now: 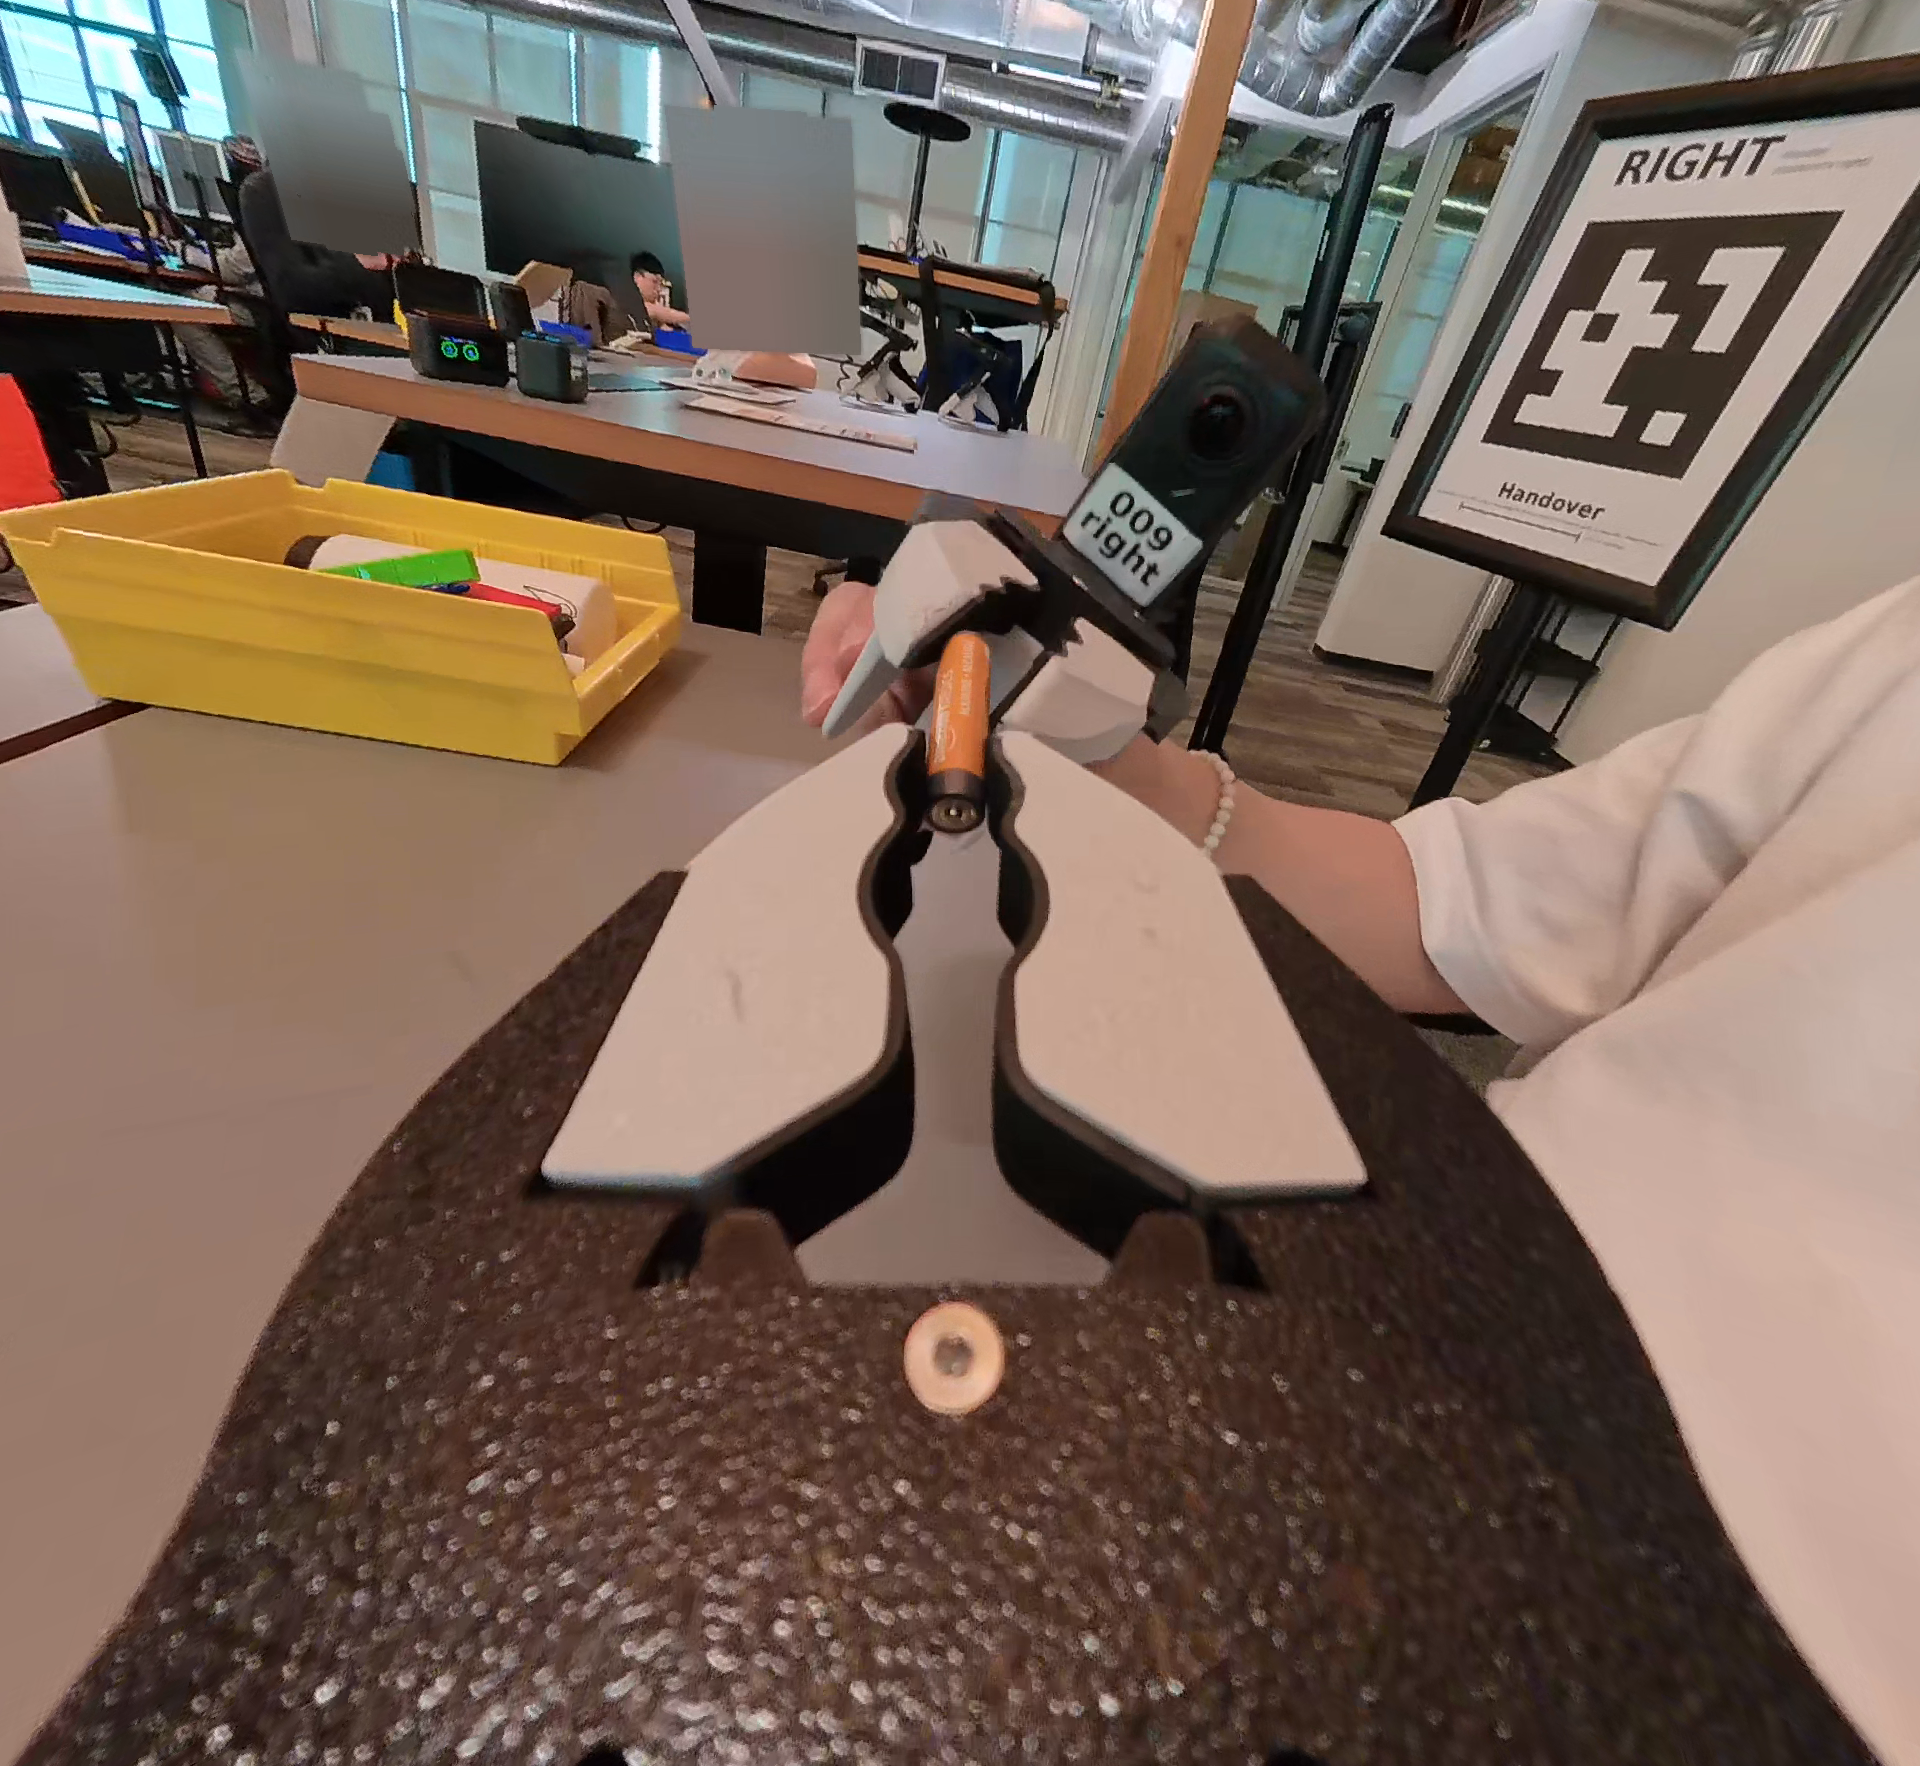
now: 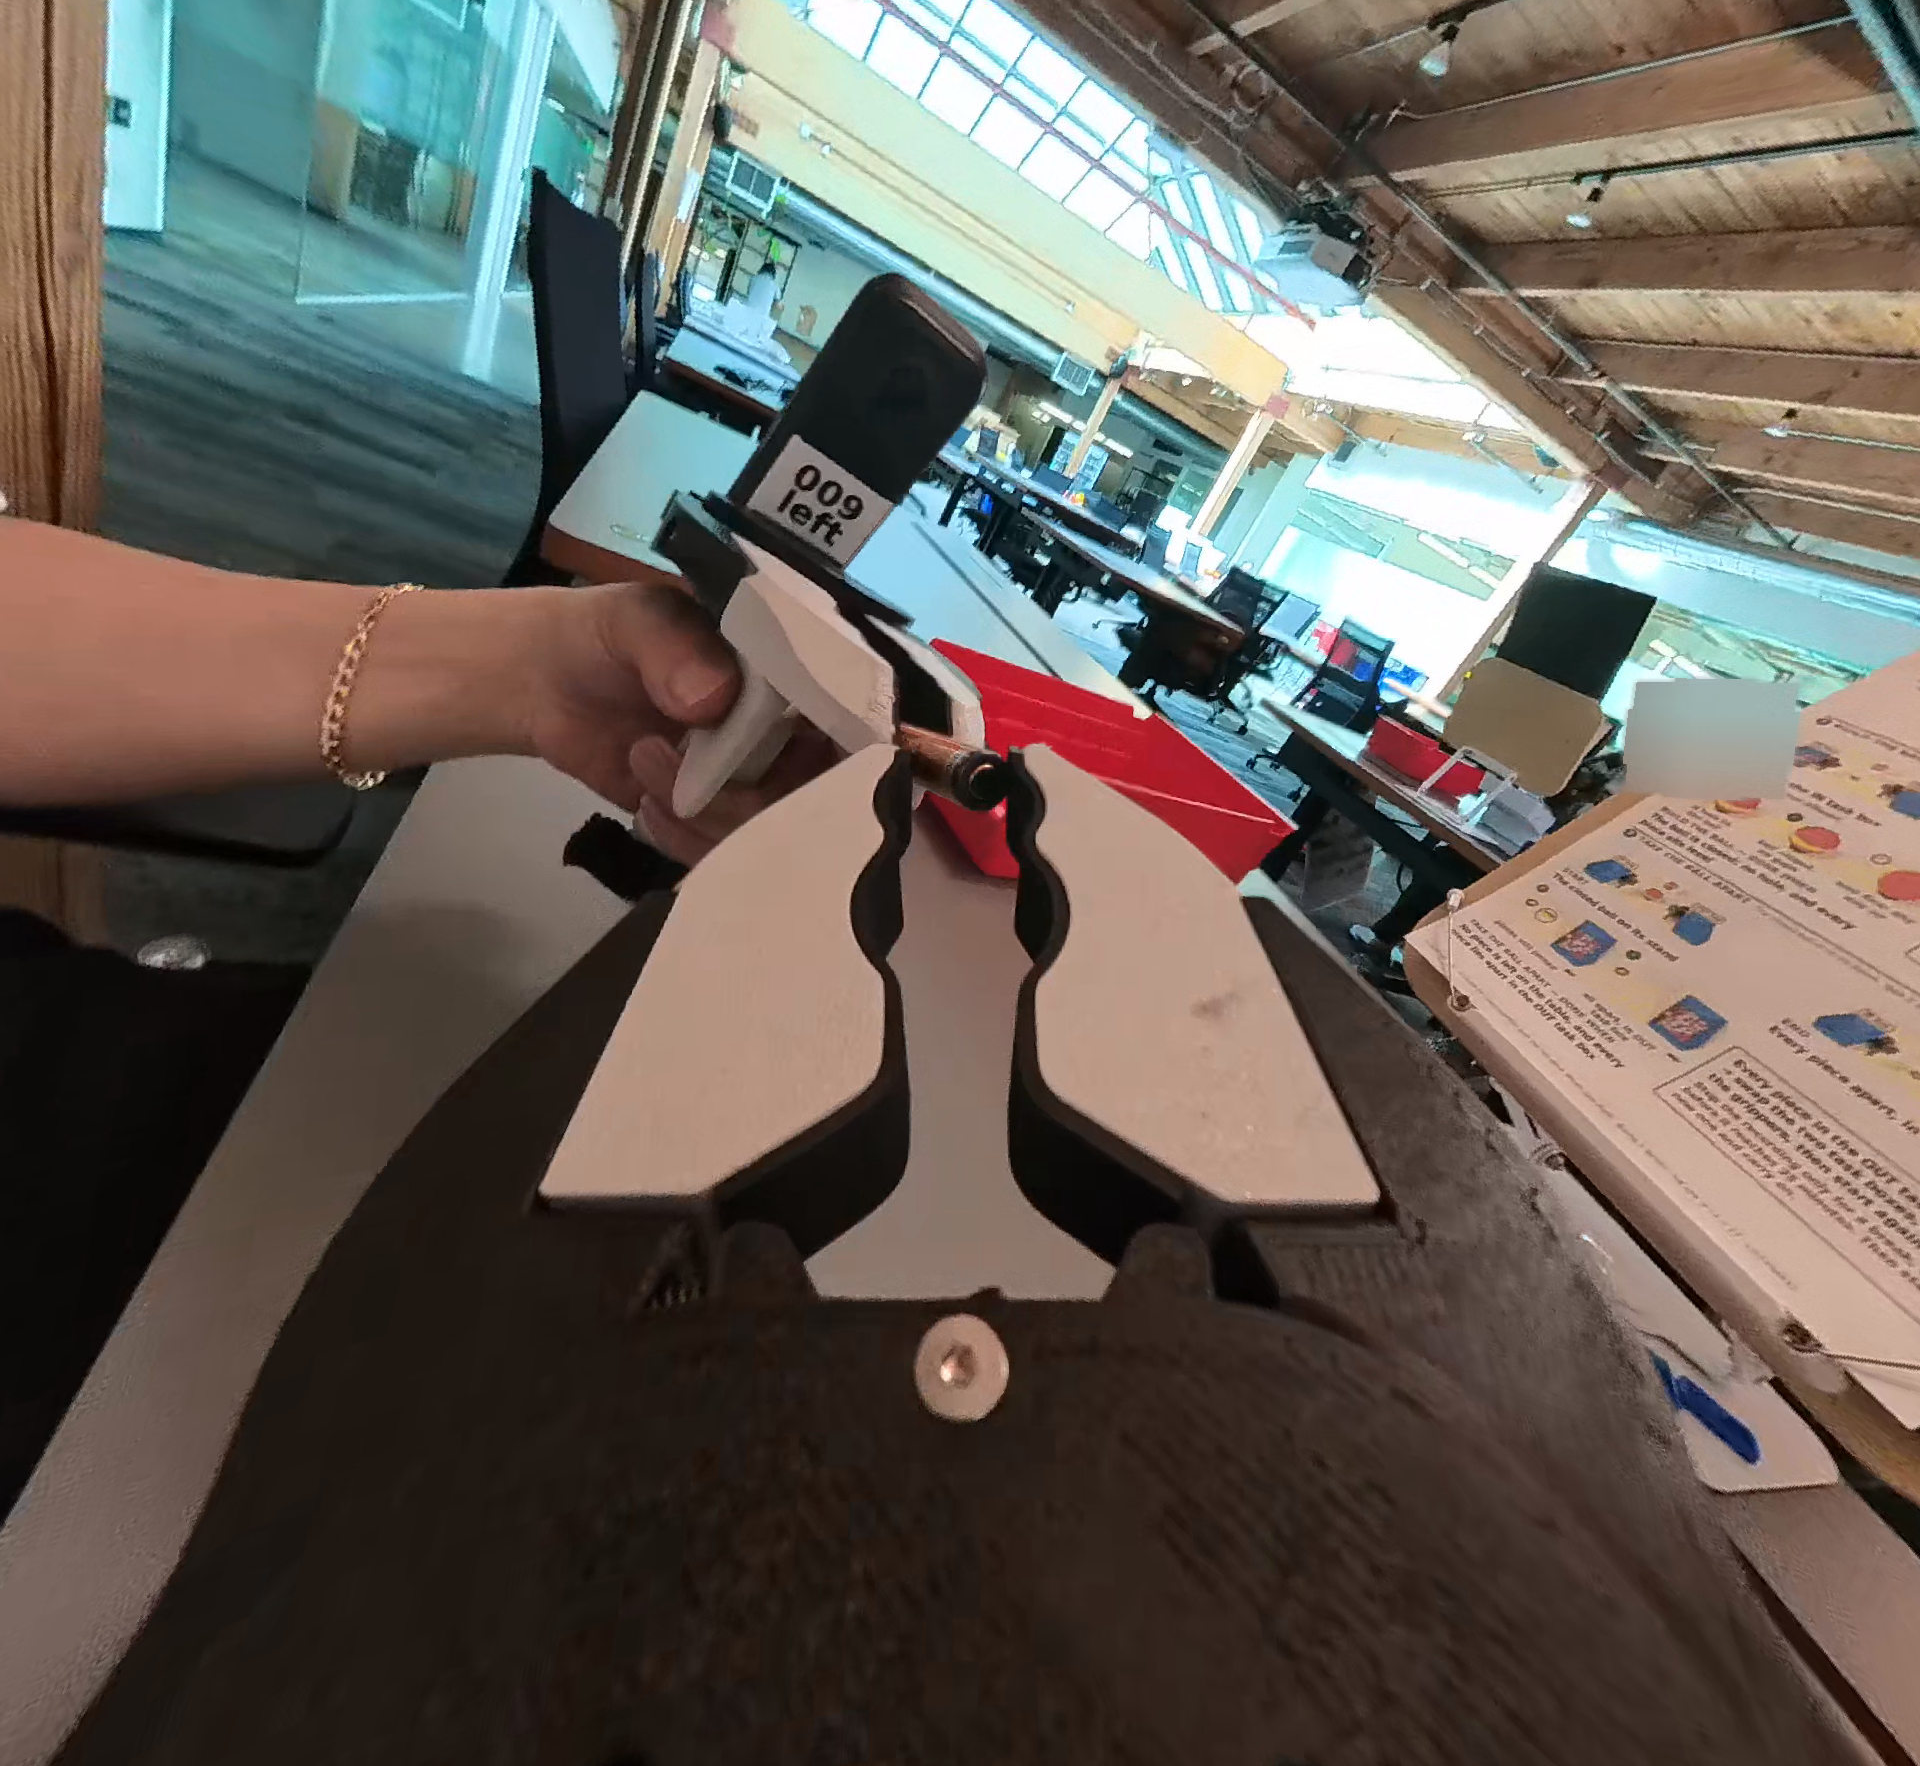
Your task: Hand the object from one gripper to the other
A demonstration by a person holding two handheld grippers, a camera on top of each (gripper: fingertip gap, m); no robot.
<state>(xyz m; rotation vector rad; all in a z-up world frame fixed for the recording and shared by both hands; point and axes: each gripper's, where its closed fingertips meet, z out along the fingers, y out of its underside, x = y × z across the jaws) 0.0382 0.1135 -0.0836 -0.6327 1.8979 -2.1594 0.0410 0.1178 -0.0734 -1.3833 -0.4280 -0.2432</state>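
Note:
An orange battery hangs in the air between my two grippers, above the grey table. My left gripper is shut on its near, dark end. My right gripper faces it from the far side, tilted, with its fingers around the battery's other end. In the right wrist view the battery sticks out of the left gripper and its dark tip lies between my right gripper's fingertips. It is close to the right-hand pad, with a gap on the left. A hand holds each gripper.
A yellow bin with several items stands at the left on the table. A red bin lies beyond the grippers. A framed sign on a stand is at the right. Printed instruction sheets lie at my right. The grippers are tip to tip, or close to it.

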